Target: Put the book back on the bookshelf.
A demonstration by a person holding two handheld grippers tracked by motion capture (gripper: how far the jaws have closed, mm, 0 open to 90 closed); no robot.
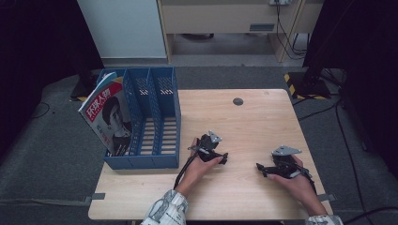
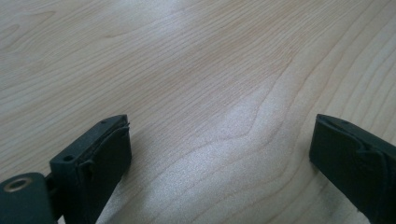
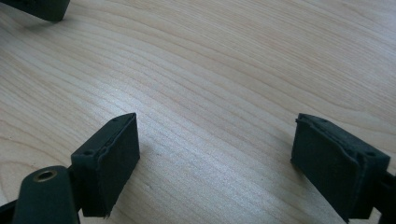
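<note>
A blue slotted file rack (image 1: 157, 126) stands on the left part of the wooden table (image 1: 244, 122). A magazine (image 1: 109, 117) with a red title and a portrait cover leans in its leftmost slot; the other two slots hold nothing. My left gripper (image 1: 223, 158) rests low over the table just right of the rack's front corner, jaws pointing right. In the left gripper view it (image 2: 219, 126) is open over bare wood. My right gripper (image 1: 259, 168) lies near the front right, pointing left, and is open (image 3: 215, 121) over bare wood. The left gripper's tip (image 3: 37, 8) shows far off.
A dark round cable hole (image 1: 238, 101) sits near the table's far edge. Bare wood lies between and beyond the grippers. Cables (image 1: 286, 37) trail on the floor behind the table, and a black stand base (image 1: 307, 84) stands off its far right corner.
</note>
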